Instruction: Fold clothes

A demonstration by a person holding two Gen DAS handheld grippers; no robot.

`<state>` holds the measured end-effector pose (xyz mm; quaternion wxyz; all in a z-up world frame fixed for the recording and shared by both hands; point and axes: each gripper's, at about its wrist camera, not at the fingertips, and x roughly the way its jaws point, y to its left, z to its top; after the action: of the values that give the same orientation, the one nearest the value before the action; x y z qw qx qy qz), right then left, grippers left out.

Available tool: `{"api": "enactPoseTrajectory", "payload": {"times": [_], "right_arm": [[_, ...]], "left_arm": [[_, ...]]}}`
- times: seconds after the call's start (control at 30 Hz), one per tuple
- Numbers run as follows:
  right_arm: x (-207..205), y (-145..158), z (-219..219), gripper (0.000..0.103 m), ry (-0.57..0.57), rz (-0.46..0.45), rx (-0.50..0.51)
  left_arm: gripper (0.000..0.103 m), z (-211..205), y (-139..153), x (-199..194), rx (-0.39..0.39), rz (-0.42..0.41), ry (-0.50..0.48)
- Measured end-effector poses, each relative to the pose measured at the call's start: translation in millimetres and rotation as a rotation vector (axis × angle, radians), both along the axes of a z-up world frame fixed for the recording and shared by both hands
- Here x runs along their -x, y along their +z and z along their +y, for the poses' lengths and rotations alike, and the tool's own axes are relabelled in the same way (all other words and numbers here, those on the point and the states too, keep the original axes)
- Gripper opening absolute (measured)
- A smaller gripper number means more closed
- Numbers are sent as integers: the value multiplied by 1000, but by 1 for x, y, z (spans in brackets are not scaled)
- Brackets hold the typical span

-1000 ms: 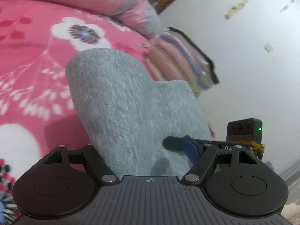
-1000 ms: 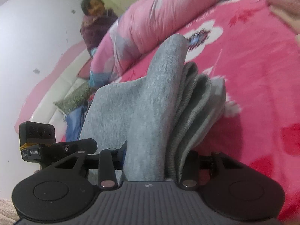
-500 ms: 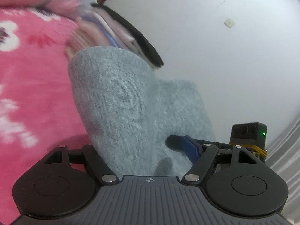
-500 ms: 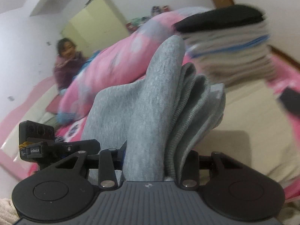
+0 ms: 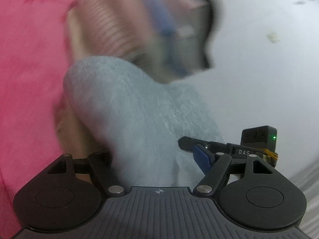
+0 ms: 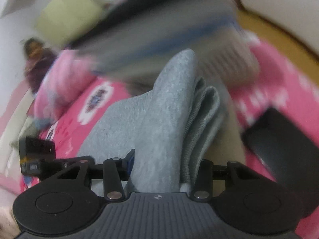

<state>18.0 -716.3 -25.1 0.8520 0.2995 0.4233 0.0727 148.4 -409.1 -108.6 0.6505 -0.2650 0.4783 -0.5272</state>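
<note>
A tall stack of folded clothes, blurred, with a black piece on top, rises close ahead of both grippers on the pink flowered bedspread. One folded grey garment is held up between the two grippers, just in front of that stack. The left gripper has the cloth between its jaws, which are closing. The right gripper is clamped on the bunched folds, its jaws easing open. A black thing lies to the right, too blurred to name. One person sits far back by a pale green cupboard
</note>
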Motion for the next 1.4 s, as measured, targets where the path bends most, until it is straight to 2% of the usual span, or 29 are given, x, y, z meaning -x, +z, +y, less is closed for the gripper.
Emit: {"api": "enactPoseTrajectory", "payload": {"times": [0.1,0.17,0.33,0.4,0.47,0.5,0.53,0.57,0.6,0.7,0.87,0.93,1.03,1.13,1.2,1.27,1.3,1.33,1.37,1.4], "right_arm": [[10,-19,-12,50,-26,-18,-93],[15,-12,-12,50,-25,-41,-108],[3,11,-12,50,13,-62,-70],[-6,7,-18,50,23,-60,-65],[-17,-10,-26,58,28,-16,-57],[-19,-22,-30,63,12,21,-86],[-22,-35,-35,63,-7,59,-117],[-17,-37,-39,63,-32,47,-156],[-12,-39,-43,64,-59,31,-195],[17,-24,-43,76,-144,-22,-159],[97,0,-23,77,-314,-154,-80],[124,-2,-16,80,-384,-193,-120],[150,-15,-8,80,-518,-201,-208],[147,-22,-17,80,-573,-190,-207],[140,-26,-20,89,-612,-164,-172],[130,-35,-24,92,-613,-130,-199],[126,-38,-24,91,-595,-122,-227],[121,-41,-22,87,-570,-124,-251],[115,-40,-17,84,-527,-119,-249],[113,-34,-11,75,-516,-114,-194]], "left_arm": [[71,2,-5,1,37,20,-13],[73,3,4,1,58,17,-21],[74,0,20,-10,118,20,-18],[74,-5,10,-13,80,36,-31],[74,-8,-2,-16,37,57,-38],[75,-7,-9,-17,15,71,-36],[75,-3,-13,-19,19,88,-47],[80,2,-13,-20,33,102,-59],[83,8,-13,-21,48,115,-72],[85,27,-11,-22,46,97,-83],[85,54,-12,-6,18,68,-131],[85,58,-13,4,12,60,-153],[83,52,-13,14,-19,29,-166],[76,45,-9,22,-55,-2,-132],[62,38,-5,28,-80,-12,-106],[53,48,-2,31,-101,-12,-100],[45,53,-1,32,-111,-12,-97],[42,58,2,31,-113,-8,-102],[38,61,6,29,-107,1,-106],[37,63,9,27,-99,11,-109]]}}
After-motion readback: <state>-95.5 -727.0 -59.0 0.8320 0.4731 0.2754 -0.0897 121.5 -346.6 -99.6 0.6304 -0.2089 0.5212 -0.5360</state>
